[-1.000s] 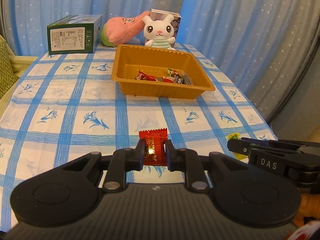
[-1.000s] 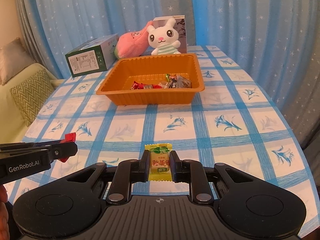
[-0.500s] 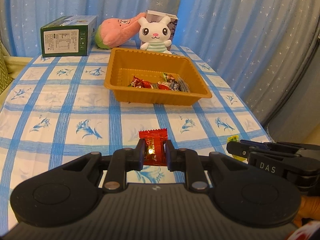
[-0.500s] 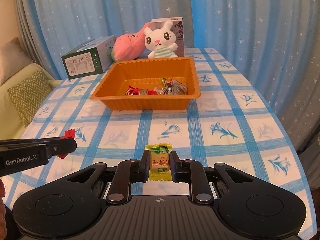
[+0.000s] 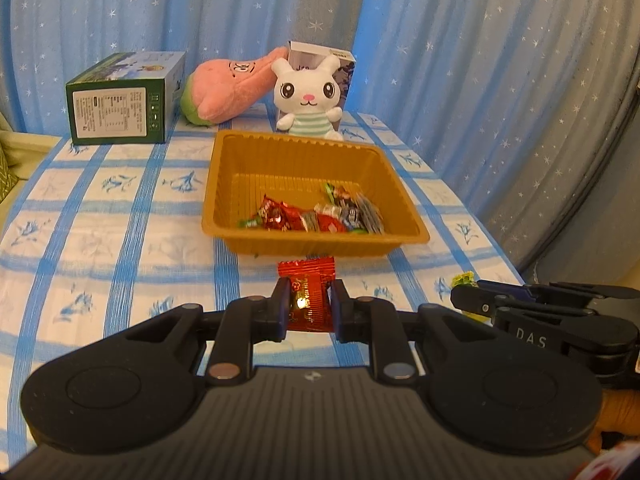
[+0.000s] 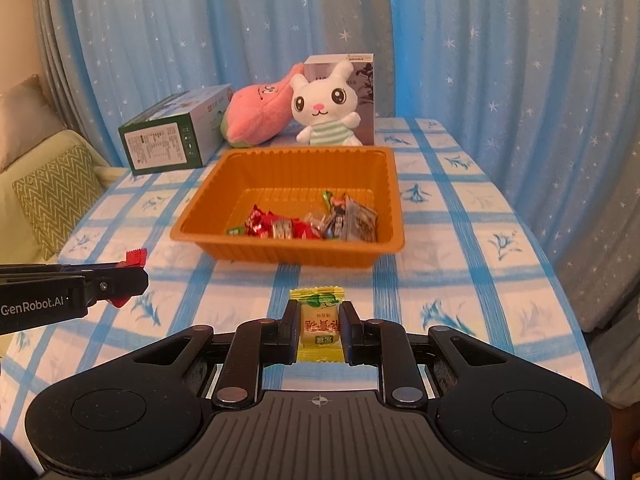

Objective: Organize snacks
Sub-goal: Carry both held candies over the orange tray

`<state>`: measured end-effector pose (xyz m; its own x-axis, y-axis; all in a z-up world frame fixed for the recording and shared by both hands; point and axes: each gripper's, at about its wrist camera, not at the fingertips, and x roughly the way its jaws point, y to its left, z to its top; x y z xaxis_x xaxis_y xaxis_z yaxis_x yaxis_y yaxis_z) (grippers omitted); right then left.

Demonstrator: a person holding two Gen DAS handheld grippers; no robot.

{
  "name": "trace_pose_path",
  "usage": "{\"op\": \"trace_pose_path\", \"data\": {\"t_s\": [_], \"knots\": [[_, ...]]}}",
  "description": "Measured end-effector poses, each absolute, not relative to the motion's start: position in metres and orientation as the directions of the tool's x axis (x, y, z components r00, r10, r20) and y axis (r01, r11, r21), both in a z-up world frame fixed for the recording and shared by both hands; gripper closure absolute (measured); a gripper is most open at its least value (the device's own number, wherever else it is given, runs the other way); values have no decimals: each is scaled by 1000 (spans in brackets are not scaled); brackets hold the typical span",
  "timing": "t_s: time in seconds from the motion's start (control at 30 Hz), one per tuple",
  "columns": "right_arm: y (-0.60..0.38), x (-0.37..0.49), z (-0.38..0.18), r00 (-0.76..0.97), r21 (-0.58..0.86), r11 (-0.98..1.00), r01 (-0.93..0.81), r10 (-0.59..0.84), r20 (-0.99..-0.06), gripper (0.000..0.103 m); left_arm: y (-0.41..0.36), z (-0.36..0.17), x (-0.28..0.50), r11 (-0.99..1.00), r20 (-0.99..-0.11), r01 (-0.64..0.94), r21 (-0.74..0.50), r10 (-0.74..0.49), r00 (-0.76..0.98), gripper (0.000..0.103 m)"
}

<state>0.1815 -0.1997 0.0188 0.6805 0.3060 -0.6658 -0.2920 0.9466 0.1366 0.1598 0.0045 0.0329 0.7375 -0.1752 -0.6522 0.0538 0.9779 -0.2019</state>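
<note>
My left gripper (image 5: 308, 304) is shut on a red snack packet (image 5: 309, 294) and holds it above the table, just short of the orange tray (image 5: 248, 152). My right gripper (image 6: 319, 322) is shut on a yellow candy packet (image 6: 319, 326), also in front of the tray (image 6: 288, 160). The tray holds several wrapped snacks (image 5: 320, 216) along its near side. The right gripper shows at the right of the left wrist view (image 5: 464, 292). The left gripper shows at the left of the right wrist view (image 6: 136, 280).
A green box (image 5: 120, 100), a pink plush (image 5: 228, 88), a white bunny plush (image 5: 308, 96) and a small carton (image 6: 352, 76) stand behind the tray. A blue-checked cloth (image 6: 460, 248) covers the table. Blue curtains hang behind. A sofa cushion (image 6: 56, 200) lies left.
Both grippers have moved forward toward the tray with their packets still held. The tray now looks nearer in both views.
</note>
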Motion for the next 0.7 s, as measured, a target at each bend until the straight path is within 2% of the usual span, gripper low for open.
{"op": "trace_pose_path", "data": {"t_s": [0.7], "knots": [[-183, 283, 31, 657, 188, 933, -308, 351, -667, 82, 18, 43, 253, 980, -663, 60, -192, -175, 728, 85]]}}
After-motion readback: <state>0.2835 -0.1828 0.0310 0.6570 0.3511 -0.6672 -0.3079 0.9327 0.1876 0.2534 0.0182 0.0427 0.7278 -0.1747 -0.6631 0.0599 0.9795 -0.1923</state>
